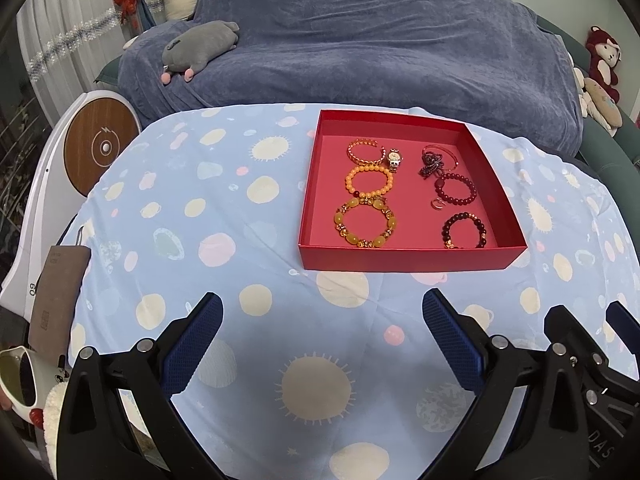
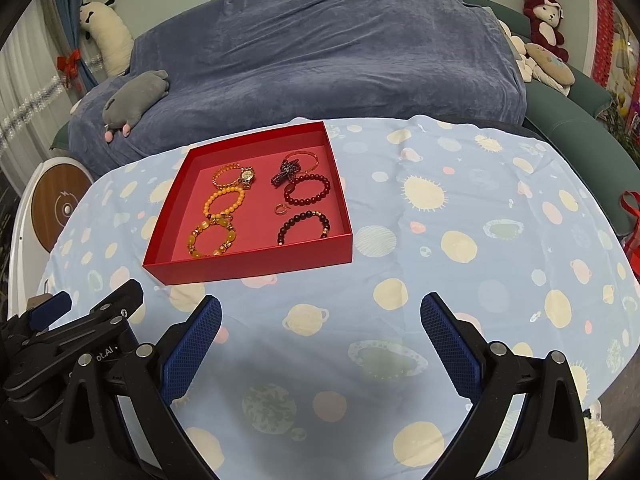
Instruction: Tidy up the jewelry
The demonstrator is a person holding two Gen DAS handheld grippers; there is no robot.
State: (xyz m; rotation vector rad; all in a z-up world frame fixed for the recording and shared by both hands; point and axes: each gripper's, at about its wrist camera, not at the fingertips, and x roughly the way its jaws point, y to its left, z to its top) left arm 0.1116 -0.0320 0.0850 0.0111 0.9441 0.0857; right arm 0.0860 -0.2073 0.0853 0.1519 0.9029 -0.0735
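Note:
A red shallow box (image 1: pixel 404 258) (image 2: pixel 248 266) sits on the patterned blue tablecloth. Inside lie a yellow-stone bracelet (image 1: pixel 365 222) (image 2: pixel 212 238), an orange bead bracelet (image 1: pixel 369 182) (image 2: pixel 224 202), a gold chain bracelet with a watch (image 1: pixel 394 159) (image 2: pixel 247 177), dark red bead bracelets (image 1: pixel 456 189) (image 2: pixel 307 189), a dark bracelet (image 1: pixel 464 230) (image 2: pixel 303 226), a small ring (image 2: pixel 280 209) and a dark tangled piece (image 1: pixel 431 162) (image 2: pixel 286 171). My left gripper (image 1: pixel 322 308) and right gripper (image 2: pixel 320 308) are open and empty, hovering above the cloth in front of the box.
A sofa under a blue blanket (image 1: pixel 360 40) stands behind the table with a grey plush toy (image 1: pixel 200 46). A white device with a wooden disc (image 1: pixel 100 146) is at the left. A brown pouch (image 1: pixel 56 296) and sunglasses (image 1: pixel 20 380) lie at the table's left edge.

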